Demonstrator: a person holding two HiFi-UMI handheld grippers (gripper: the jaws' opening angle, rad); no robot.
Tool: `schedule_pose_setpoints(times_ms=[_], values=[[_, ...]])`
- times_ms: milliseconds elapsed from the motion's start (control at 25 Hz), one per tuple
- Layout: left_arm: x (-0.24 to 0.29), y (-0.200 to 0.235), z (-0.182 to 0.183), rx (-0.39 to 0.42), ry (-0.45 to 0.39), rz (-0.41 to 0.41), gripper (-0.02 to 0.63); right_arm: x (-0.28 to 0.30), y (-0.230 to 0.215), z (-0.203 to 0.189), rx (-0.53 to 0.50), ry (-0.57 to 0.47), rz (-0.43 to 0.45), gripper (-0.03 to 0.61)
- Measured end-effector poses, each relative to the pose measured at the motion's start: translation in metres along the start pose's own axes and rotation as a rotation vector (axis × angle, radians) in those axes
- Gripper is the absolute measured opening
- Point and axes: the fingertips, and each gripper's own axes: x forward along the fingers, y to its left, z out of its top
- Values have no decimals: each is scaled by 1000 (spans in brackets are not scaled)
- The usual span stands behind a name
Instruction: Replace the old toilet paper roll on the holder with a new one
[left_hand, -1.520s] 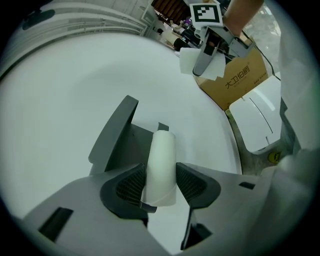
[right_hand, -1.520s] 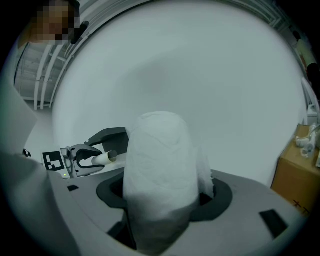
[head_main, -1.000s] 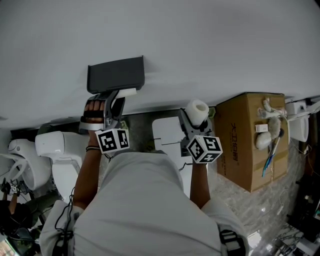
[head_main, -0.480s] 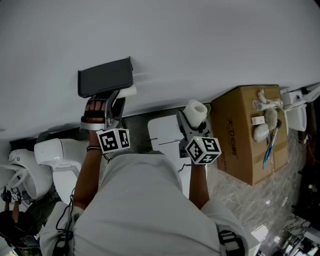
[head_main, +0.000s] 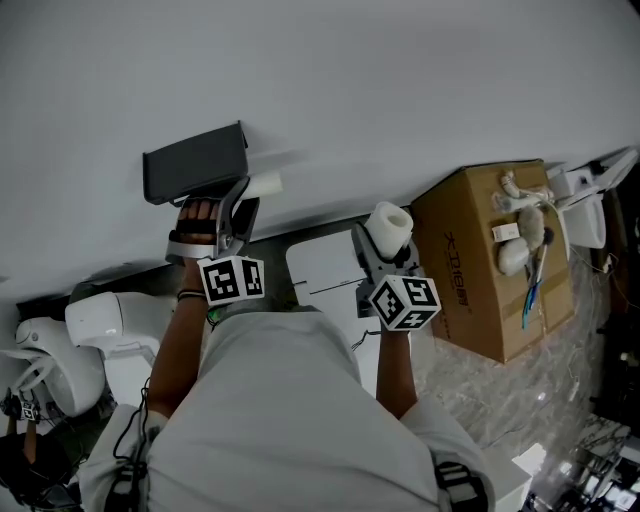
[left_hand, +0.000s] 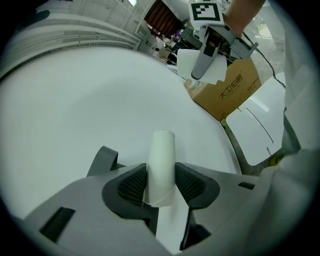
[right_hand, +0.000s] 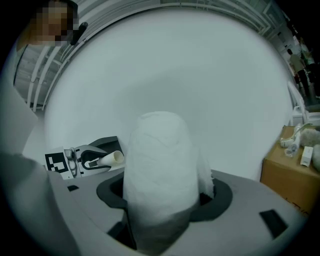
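A dark grey holder (head_main: 195, 163) hangs on the white wall. My left gripper (head_main: 246, 196) is shut on a bare white cardboard tube (head_main: 264, 185), which sticks out just past the holder's right end. In the left gripper view the tube (left_hand: 161, 162) is pinched between both pads of that gripper (left_hand: 161, 183). To the right, my right gripper (head_main: 386, 240) is shut on a full white toilet paper roll (head_main: 391, 225); the roll (right_hand: 160, 180) fills the jaws of that gripper (right_hand: 162, 196). From the right gripper view, the left gripper (right_hand: 92, 160) and tube (right_hand: 112, 158) show at left.
A brown cardboard box (head_main: 490, 265) with white items on top stands against the wall at right. A white toilet (head_main: 110, 320) is at lower left. A white flat panel (head_main: 325, 265) lies between the grippers. The person's torso fills the lower middle.
The left gripper has carried the tube rightward, out from under the holder to beyond its right end. The right gripper has shifted slightly, still holding the full roll.
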Motion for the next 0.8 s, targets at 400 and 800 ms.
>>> schedule_pose_setpoints(times_ms=[400,800], values=[[7,1,50,-82,-140,-36,199,-21,-15,0,24,-23,-51,309],[-8,17,77,-406,-289,-87,199,-30,-22,1,26,-27,-71,309]])
